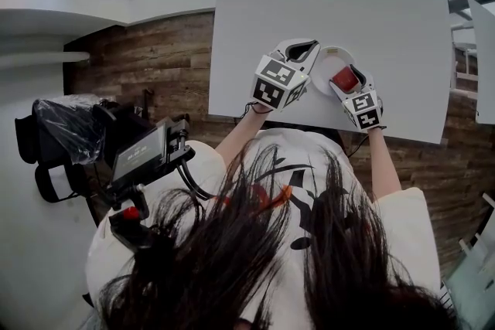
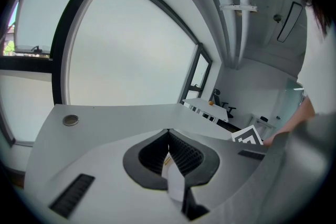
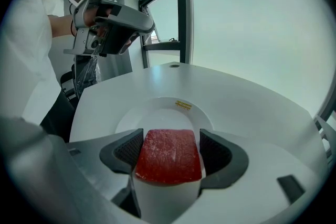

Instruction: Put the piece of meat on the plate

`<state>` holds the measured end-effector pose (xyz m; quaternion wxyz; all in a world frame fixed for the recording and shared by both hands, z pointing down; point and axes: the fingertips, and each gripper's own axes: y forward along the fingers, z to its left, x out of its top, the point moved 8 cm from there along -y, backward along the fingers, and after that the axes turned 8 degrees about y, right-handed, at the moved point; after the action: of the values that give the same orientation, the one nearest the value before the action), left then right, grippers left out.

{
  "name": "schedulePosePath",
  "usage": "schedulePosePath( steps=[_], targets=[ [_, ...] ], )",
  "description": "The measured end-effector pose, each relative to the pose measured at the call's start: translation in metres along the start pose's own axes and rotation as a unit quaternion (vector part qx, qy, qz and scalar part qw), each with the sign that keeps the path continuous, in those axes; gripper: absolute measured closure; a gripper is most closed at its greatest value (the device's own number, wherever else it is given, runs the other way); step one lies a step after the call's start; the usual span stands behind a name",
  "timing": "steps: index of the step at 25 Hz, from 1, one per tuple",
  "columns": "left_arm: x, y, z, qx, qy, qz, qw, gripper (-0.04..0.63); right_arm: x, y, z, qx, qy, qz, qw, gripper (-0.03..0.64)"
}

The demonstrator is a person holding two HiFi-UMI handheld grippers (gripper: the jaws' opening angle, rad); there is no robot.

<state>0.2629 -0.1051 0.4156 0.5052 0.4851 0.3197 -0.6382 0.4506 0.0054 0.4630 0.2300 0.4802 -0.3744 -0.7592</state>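
Right gripper (image 3: 170,145) pinches red piece of meat (image 1: 345,79) between its jaws, directly over white plate (image 3: 157,110) on grey table (image 1: 371,4). Left gripper (image 2: 169,152) beside plate, jaws pressed together, nothing between.

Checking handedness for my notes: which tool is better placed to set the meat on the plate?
Right. The right tool grips the meat over the plate; the left tool is shut and holds nothing.

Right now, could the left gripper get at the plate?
Probably yes: the left gripper hangs just beside the plate, nothing between them, though the right gripper holds the piece of meat over it.
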Motion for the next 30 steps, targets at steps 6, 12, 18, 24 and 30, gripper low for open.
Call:
schedulePosePath(
  steps=[6, 12, 18, 24, 30],
  targets=[
    [0.001, 0.002, -0.003, -0.004, 0.006, 0.005, 1.0, 0.589, -0.001, 0.0, -0.003, 0.0, 0.018, 0.002, 1.0, 0.291],
    [0.004, 0.004, -0.005, -0.007, 0.009, 0.004, 0.9999, 0.589, 0.014, -0.013, -0.012, -0.01, 0.108, -0.054, 0.993, 0.29],
    [0.005, 0.002, -0.011, -0.02, 0.018, 0.003, 0.9996, 0.589, 0.034, -0.037, -0.017, -0.037, 0.231, -0.126, 0.964, 0.291],
    [0.005, 0.003, -0.022, -0.043, 0.031, 0.006, 0.9986, 0.589, 0.048, -0.06, -0.007, -0.044, 0.292, -0.175, 0.939, 0.291],
    [-0.006, 0.0, -0.032, -0.073, 0.053, 0.016, 0.9958, 0.589, 0.046, -0.074, 0.01, -0.066, 0.341, -0.232, 0.909, 0.439]
  ],
)
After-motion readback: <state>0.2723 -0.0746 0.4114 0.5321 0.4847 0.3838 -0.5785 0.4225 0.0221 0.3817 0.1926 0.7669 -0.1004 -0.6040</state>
